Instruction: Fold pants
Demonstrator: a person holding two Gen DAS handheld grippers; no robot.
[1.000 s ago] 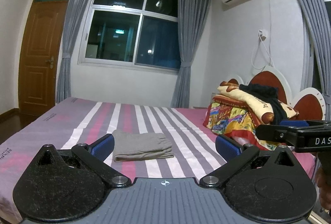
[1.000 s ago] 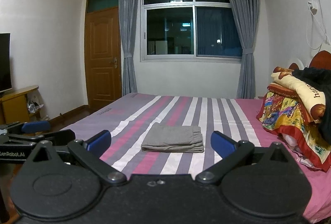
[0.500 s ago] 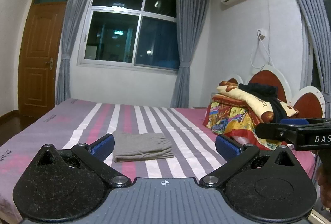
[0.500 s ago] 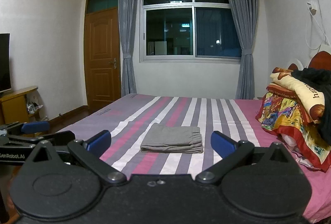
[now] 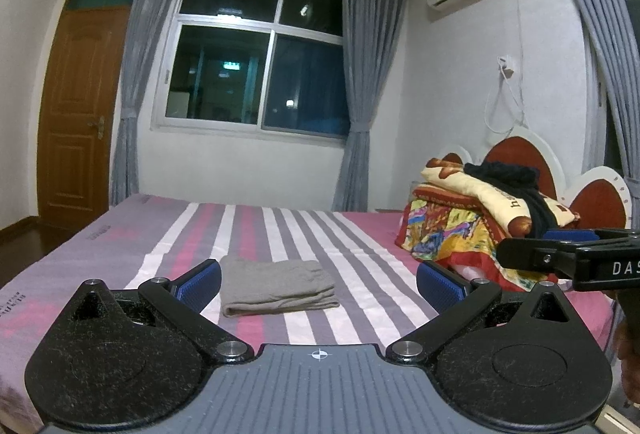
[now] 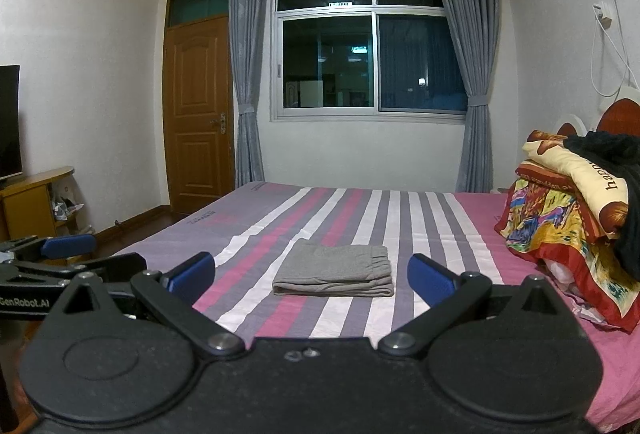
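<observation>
Grey pants [image 5: 276,288] lie folded into a flat rectangle on the striped bed [image 5: 120,246], also visible in the right wrist view as the pants [image 6: 334,270]. My left gripper [image 5: 319,284] stands open well short of them, above the near bed edge, with nothing between its blue pads. My right gripper [image 6: 312,280] is open too, held back from the pants and holding nothing. Each gripper shows in the other's view: the right gripper [image 5: 568,254] at the far right, the left gripper [image 6: 60,258] at the far left.
A pile of colourful bedding with a black garment [image 5: 480,218] sits at the headboard end on the right. Beyond the bed are a window [image 6: 372,61] with curtains and a wooden door [image 6: 198,113]. A low wooden stand [image 6: 32,201] is at the left.
Both views have lifted slightly, so the pants sit a little lower in frame. The pants lie still and both grippers stay open.
</observation>
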